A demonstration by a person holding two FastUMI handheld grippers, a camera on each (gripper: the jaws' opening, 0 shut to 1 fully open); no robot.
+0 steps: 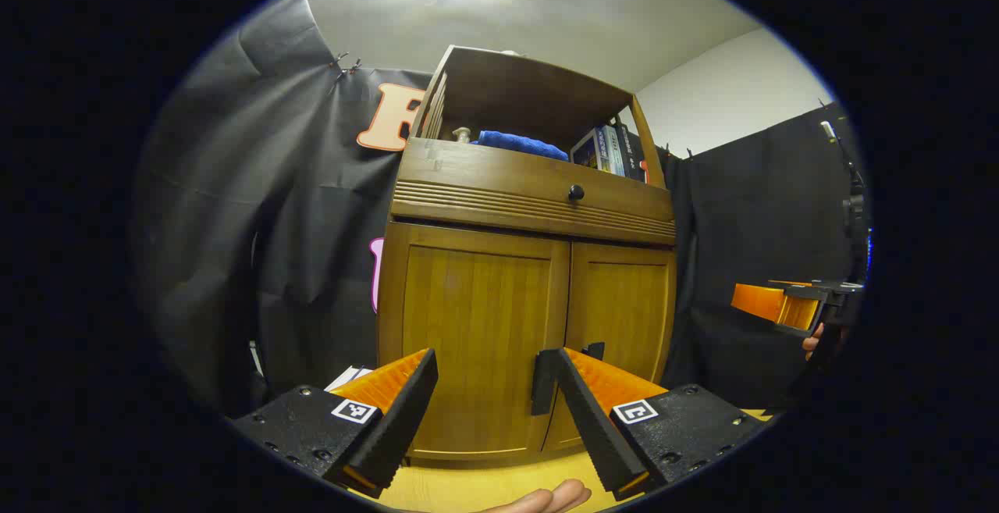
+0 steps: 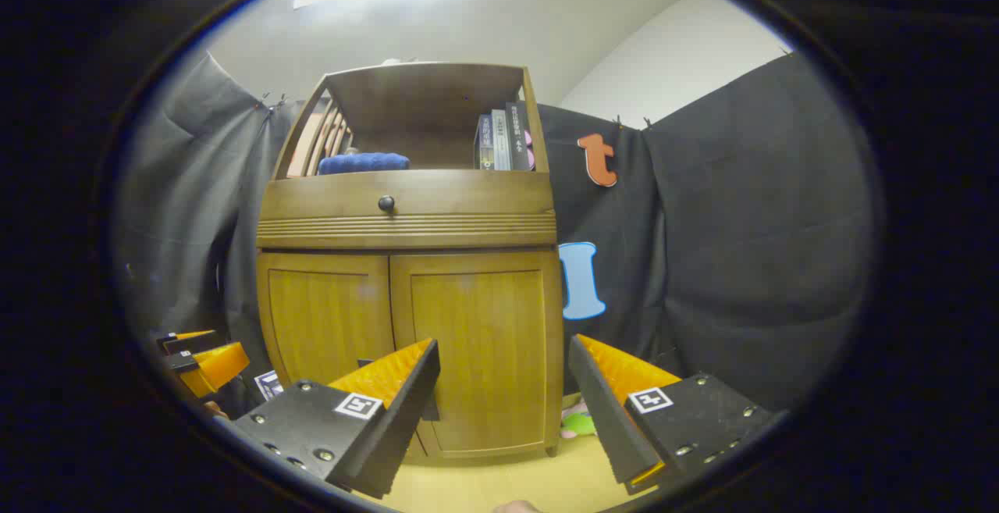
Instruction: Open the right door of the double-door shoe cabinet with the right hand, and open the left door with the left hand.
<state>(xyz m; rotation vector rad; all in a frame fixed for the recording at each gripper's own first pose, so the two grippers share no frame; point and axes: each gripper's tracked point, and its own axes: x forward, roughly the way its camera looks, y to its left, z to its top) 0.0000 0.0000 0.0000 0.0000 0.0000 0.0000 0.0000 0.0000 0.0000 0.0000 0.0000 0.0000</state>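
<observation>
Both tongs spread wide, empty: right tongs [image 2: 503,372] facing right door [image 2: 478,357]. Aim for inner-edge handle [image 1: 595,350], pull straight out.

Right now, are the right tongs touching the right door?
Apart. The right gripper view shows the open right tongs held back from the closed right door.

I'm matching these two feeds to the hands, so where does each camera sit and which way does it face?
Left gripper view: rides the left gripper, facing the cabinet from low on the left-door side; a fingertip shows.
Right gripper view: rides the right gripper, facing the right door; left gripper off to the left.
Shared: the cabinet, doors shut, blue cloth, books.
</observation>
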